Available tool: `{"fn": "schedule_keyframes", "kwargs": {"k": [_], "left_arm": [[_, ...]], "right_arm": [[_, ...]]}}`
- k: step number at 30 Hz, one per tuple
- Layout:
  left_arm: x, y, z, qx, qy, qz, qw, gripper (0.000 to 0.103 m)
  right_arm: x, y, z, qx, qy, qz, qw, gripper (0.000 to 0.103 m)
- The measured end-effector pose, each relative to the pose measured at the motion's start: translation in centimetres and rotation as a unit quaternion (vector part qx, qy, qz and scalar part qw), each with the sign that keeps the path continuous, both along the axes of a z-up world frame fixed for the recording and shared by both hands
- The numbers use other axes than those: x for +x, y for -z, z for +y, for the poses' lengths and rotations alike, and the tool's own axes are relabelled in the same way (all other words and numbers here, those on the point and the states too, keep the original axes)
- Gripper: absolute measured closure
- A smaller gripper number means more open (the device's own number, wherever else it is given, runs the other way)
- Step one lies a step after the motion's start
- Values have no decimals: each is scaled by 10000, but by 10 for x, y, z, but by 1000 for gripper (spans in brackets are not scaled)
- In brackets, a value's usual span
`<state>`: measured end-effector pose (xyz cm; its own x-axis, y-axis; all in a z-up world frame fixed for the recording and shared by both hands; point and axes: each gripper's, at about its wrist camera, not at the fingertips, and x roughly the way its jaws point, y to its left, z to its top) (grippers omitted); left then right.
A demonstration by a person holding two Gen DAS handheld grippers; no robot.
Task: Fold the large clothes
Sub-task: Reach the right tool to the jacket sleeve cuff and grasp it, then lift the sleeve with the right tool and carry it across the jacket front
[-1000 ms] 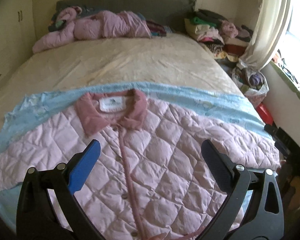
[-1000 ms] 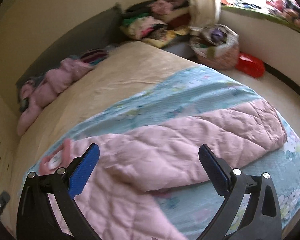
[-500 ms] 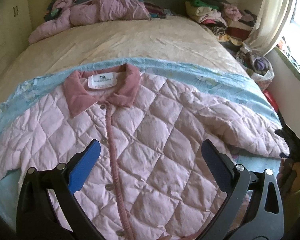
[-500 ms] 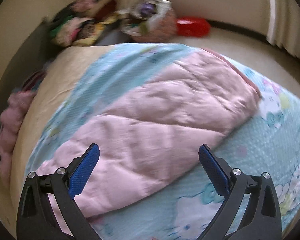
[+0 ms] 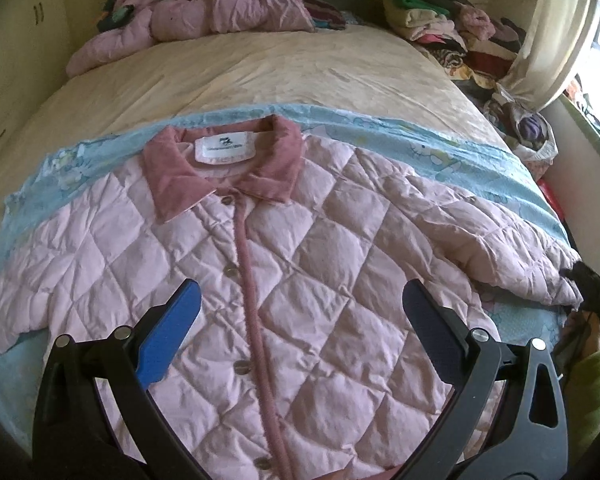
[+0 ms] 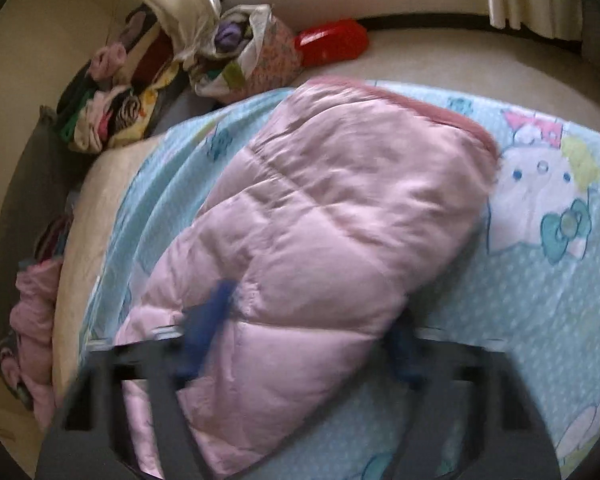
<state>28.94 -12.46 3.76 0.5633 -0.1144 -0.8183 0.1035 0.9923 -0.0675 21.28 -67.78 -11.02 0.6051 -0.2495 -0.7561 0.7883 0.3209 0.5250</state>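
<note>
Left gripper (image 5: 300, 312): jaws wide apart, nothing between them, poised above the chest of the pink quilted jacket (image 5: 284, 280).

Right gripper (image 6: 306, 332): blurred, jaws closing, with the jacket's sleeve (image 6: 324, 216) between the blue pads; contact cannot be told.

Jacket: laid flat, front up, buttoned, dusky-pink collar (image 5: 224, 168) toward the headboard, on a light-blue cartoon-print blanket (image 5: 460, 160) across the bed (image 5: 260, 68).

Beyond: second pink jacket (image 5: 204, 20) at the bed's head; clothes pile (image 5: 452, 36) beside it; red box (image 6: 332, 40) on the floor.
</note>
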Motion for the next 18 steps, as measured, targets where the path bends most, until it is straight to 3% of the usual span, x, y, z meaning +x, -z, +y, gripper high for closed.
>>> {"fn": "schedule_keyframes", "kwargs": {"k": [2,8,13,18], "left_arm": [[-1,-2,7,-30,-19,-21,10000,8],[-1,-15,40,-262,-217,-133,9993,8],[-3,-32,64,-342,-306,-237,9987,8],[-4,-50,92,-472,-376,-321,9977,8]], "right_arm": [[-1,-4,-3,99,-132,-219,9996,78],[6,-80,24,-526,-806,-1093,9893,86],[21,-160,69,-1127,-1650,-1764,9638,87],[37,-211,117,-1561,-2285,-2024,9394,87]]}}
